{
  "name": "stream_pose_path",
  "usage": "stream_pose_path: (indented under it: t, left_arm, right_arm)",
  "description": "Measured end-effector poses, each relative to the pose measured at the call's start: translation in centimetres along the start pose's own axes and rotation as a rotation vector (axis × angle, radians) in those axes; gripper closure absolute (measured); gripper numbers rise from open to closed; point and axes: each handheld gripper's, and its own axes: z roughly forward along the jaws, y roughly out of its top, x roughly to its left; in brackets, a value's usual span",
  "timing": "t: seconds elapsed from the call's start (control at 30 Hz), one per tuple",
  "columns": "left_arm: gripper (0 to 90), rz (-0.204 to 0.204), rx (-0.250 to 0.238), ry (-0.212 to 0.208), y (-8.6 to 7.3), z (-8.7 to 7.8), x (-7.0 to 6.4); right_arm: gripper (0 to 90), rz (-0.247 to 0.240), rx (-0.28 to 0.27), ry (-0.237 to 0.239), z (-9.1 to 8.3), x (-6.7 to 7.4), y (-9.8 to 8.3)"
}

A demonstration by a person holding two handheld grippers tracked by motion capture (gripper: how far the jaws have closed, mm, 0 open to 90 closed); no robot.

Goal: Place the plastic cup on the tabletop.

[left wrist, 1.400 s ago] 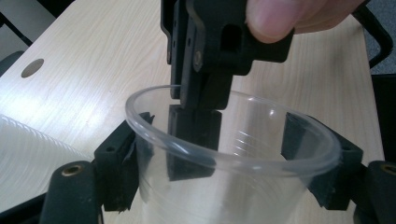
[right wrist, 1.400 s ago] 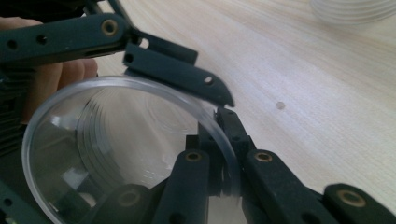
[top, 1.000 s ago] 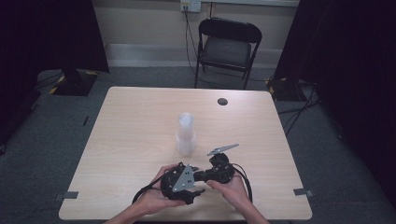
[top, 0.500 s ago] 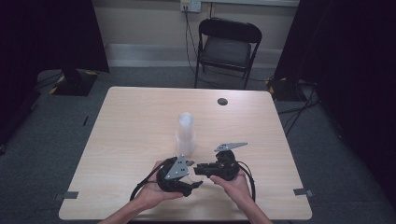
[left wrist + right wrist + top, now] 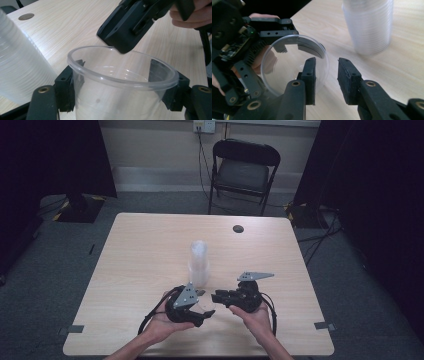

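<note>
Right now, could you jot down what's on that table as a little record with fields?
Surface: pale wooden table
Left tool: closed on a single clear plastic cup, gripping its sides
Right tool: jaws have just been opening; one jaw at the cup's rim, nothing pinched between them
Stack: tall stack of clear plastic cups, upright, just beyond the tools
Other: small dark round disc near the table's far edge
Behind: black folding chair

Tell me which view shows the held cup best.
Left gripper view: the cup sits close up, rim whole, between the left gripper jaws. Right gripper view looks into its mouth, partly behind a jaw. High view: a faint clear speck.
</note>
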Motion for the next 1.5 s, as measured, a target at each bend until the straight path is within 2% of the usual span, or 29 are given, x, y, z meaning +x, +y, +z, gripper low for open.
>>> stream_pose_path:
  t: [0.1, 0.13, 0.27, 0.4, 0.6, 0.7, 0.77, 1.13, 1.4, 1.47, 1.5]
  left_arm:
    - [28.8, -0.034, -0.009, 0.005, -0.2, -0.3, 0.5]
    - [28.9, -0.053, -0.012, 0.010, -0.3, -0.4, 0.7]
    - [28.9, -0.055, -0.011, 0.015, -0.5, -0.8, 0.9]
    - [28.9, -0.079, -0.028, 0.025, -0.5, -1.2, 1.2]
    - [29.0, -0.101, -0.065, 0.075, 0.1, -2.3, 2.1]
    - [29.0, -0.132, -0.090, 0.087, 0.1, -2.7, 2.6]
    - [29.0, -0.128, -0.093, 0.102, 0.0, -2.8, 2.8]
    - [29.0, -0.159, -0.114, 0.134, 0.1, -4.0, 4.1]
    - [28.9, -0.150, -0.113, 0.209, 0.0, -5.2, 5.7]
    - [28.9, -0.161, -0.115, 0.222, 0.0, -5.3, 6.1]
    - [28.9, -0.184, -0.124, 0.218, -0.1, -5.4, 6.3]
  right_arm:
    - [65.8, -0.013, -0.009, -0.004, -0.3, 0.0, 0.2]
    - [65.3, -0.019, -0.028, -0.007, -0.5, 0.0, 0.2]
    - [63.8, -0.026, -0.038, -0.013, -0.7, 0.0, 0.2]
    - [61.6, -0.026, -0.057, -0.026, -1.1, 0.0, 0.1]
    - [55.1, -0.030, -0.066, -0.066, -2.1, -0.1, 0.0]
    - [52.3, -0.029, -0.067, -0.079, -2.3, -0.2, 0.1]
    - [50.7, -0.028, -0.069, -0.092, -2.3, -0.4, 0.0]
    - [45.6, -0.030, -0.071, -0.161, -3.2, -1.1, -0.3]
    - [43.3, -0.023, -0.115, -0.219, -4.9, -1.6, -0.3]
    - [43.2, -0.022, -0.119, -0.224, -5.1, -1.7, -0.4]
    - [43.1, -0.019, -0.119, -0.229, -5.2, -1.7, -0.4]
